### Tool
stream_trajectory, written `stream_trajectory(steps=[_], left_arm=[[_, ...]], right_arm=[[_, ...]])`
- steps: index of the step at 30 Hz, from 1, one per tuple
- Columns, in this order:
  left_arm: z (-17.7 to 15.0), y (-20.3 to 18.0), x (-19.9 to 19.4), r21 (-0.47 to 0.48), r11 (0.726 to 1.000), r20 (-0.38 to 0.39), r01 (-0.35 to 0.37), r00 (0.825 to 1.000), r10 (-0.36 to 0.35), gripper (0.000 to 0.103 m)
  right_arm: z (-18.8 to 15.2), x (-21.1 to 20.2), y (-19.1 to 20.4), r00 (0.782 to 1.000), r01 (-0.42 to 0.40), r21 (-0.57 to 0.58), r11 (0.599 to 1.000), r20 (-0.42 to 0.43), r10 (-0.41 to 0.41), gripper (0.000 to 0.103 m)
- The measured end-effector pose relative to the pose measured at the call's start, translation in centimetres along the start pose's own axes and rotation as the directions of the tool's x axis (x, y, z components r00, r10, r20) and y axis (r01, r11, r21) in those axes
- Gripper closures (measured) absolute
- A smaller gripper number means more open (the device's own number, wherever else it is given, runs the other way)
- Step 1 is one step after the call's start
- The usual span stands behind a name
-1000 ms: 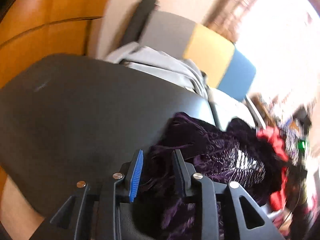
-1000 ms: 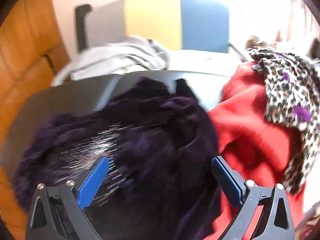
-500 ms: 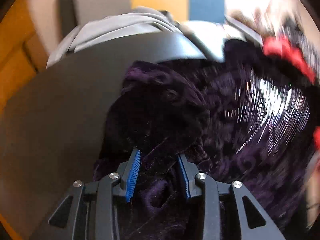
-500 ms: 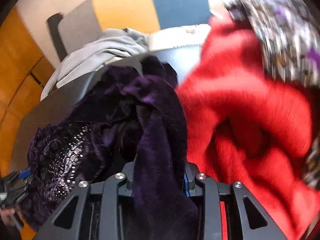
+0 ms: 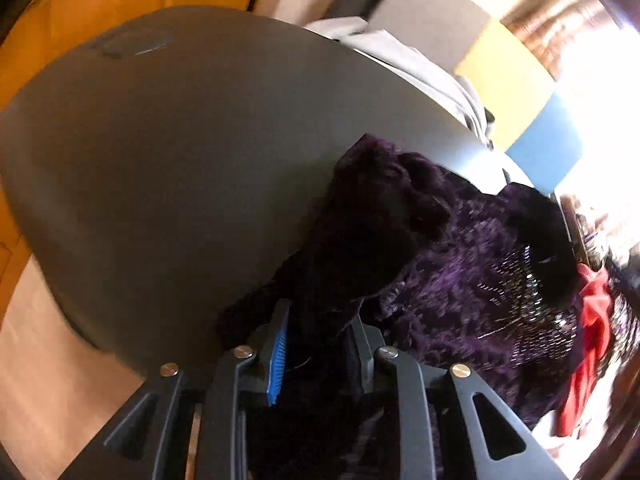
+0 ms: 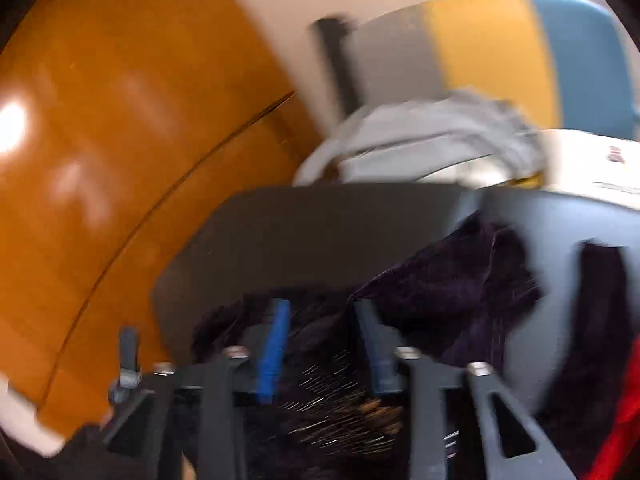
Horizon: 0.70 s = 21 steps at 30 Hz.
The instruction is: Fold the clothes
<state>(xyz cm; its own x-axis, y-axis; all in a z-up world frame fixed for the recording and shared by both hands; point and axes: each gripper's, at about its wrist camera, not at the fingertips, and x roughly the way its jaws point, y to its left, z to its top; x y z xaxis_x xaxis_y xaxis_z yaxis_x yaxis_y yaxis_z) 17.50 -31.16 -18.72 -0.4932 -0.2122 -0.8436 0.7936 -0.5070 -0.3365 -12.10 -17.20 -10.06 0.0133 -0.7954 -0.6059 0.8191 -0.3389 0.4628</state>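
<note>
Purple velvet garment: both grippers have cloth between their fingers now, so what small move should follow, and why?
Probably draw the two grippers apart to stretch the purple velvet garment flat over the bare part of the grey table. The left gripper and right gripper each pinch its fabric, yet it lies bunched beside the red garment.

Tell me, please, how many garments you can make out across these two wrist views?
3, possibly more hidden. The purple velvet garment lies on the dark table, clamped by left gripper and right gripper; a grey garment beyond the table's far edge; a red garment at right.
</note>
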Motion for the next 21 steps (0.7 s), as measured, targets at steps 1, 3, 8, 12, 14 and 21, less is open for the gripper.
stream_trajectory(steps=[1, 3, 8, 12, 14, 21], left_arm=[[-0.1, -0.1, -0.8, 0.006, 1.0, 0.015, -0.005, 1.0, 0.005, 0.077], [-0.3, -0.3, -2.5, 0.018, 1.0, 0.046, -0.016, 0.999, 0.015, 0.076], [1.7, -3.7, -5.2, 0.094, 0.987, 0.093, 0.128, 0.986, -0.136, 0.071], [2.3, -10.2, -3.3, 0.179, 0.933, -0.008, 0.311, 0.949, -0.315, 0.071], [2.2, -14.0, -1.9, 0.245, 0.906, -0.054, 0.344, 0.938, -0.341, 0.071], [-0.7, -27.0, 2.1, 0.666, 0.708, -0.103, 0.233, 0.97, -0.222, 0.056]], right_arm=[[-1.6, 1.4, 1.5, 0.998, -0.04, -0.016, 0.999, -0.045, 0.04, 0.04], [-4.9, 3.5, 3.9, 0.986, -0.098, -0.036, 0.995, -0.137, 0.092, 0.038], [-12.7, 2.9, 4.0, 0.957, -0.098, 0.013, 0.995, -0.275, 0.098, 0.029], [-15.6, -1.6, -0.6, 0.972, 0.009, 0.156, 0.988, -0.234, 0.028, 0.015], [-16.7, -4.3, -3.1, 0.98, 0.07, 0.243, 0.968, -0.197, -0.022, 0.009], [-18.9, -10.3, -8.0, 0.98, 0.199, 0.427, 0.882, -0.09, -0.177, 0.0]])
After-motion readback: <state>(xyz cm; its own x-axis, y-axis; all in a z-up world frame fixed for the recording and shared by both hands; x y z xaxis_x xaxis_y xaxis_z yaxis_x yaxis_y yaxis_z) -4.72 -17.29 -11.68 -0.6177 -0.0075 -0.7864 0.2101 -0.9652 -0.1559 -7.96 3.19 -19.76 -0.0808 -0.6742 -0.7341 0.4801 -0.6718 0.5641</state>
